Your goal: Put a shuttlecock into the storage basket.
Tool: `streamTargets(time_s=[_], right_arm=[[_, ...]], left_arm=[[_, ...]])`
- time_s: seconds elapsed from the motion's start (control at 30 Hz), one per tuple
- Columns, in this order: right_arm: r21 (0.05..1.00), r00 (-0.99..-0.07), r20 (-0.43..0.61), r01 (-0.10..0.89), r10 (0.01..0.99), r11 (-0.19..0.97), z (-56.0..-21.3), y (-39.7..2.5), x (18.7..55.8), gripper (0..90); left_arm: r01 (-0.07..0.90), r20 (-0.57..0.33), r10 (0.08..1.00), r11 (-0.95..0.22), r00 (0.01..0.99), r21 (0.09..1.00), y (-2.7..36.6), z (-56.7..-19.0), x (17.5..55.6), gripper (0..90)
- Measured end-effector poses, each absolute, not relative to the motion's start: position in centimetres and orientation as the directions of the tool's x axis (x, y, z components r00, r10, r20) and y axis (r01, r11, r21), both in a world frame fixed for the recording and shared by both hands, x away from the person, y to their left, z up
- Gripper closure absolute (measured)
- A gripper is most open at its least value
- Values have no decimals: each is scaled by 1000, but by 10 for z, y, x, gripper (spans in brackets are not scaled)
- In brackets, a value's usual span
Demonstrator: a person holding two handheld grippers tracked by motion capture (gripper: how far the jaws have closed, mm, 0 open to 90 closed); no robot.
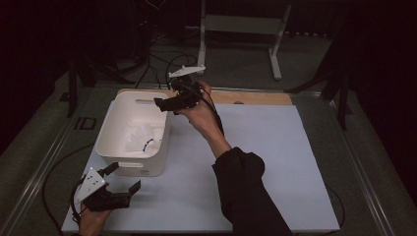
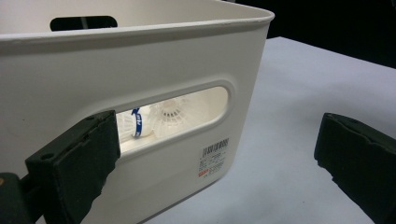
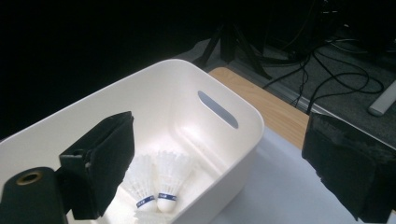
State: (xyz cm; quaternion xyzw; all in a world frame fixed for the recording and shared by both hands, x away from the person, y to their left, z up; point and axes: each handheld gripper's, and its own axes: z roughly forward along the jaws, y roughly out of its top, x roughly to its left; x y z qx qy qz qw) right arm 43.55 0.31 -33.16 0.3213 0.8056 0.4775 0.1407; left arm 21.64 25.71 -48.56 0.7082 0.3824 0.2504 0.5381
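A white plastic tub (image 1: 118, 110) stands on the left of the white mat. White shuttlecocks with blue bands (image 1: 141, 137) lie in it, and they show from above in the right gripper view as shuttlecocks (image 3: 161, 179). My right gripper (image 1: 164, 100) hangs open and empty over the tub's far right corner, looking down past the rim (image 3: 252, 119). My left gripper (image 1: 122, 178) sits low at the near left, open and empty, facing the tub's near wall (image 2: 140, 60). Through that wall's handle slot I see the shuttlecocks (image 2: 173, 112).
The white mat (image 1: 275, 162) covers most of the table to the right of the tub. A wooden strip (image 1: 255, 97) runs along its far edge. Cables (image 1: 157, 64) and a white stand's legs (image 1: 275, 54) lie on the floor beyond.
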Motion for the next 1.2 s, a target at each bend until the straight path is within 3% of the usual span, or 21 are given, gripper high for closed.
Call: streamTargets(time_s=[1.2], right_arm=[[874, -715, 42, 365, 698, 321, -348, -40, 430, 93]], left_arm=[[272, -42, 820, -140, 570, 952, 255, -487, 216, 10]])
